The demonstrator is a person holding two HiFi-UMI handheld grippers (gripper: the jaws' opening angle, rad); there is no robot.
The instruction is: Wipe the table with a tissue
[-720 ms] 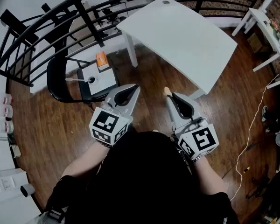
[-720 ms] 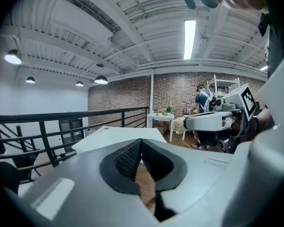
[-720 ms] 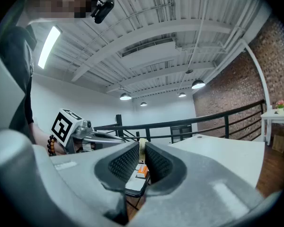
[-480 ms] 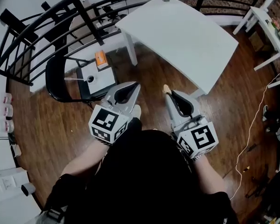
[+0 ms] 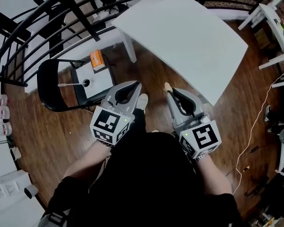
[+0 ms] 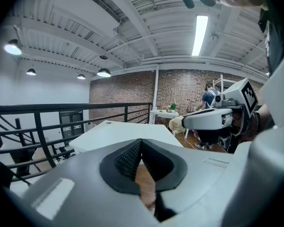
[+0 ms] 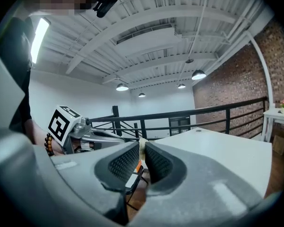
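Tissue (image 7: 142, 144) between the right gripper's (image 7: 142, 151) fingers (image 7: 157, 163)

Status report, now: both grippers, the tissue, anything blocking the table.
Left gripper shut, empty. Right gripper shut on tissue, held in air short of the white table. Black chair to the left, off the path.

The right gripper (image 5: 170, 92) is covering most of the tissue (image 5: 167, 85). Only a small tuft is showing past its tips, and the right gripper view is giving just a pale sliver between the pads (image 7: 125, 162). The left gripper (image 6: 141, 143) is blocking the counter's (image 6: 123, 130) near part with its own body. The person's dark torso (image 5: 146, 183) is hiding the floor beneath. The orange box's (image 5: 96, 59) print is coming out too small to read.
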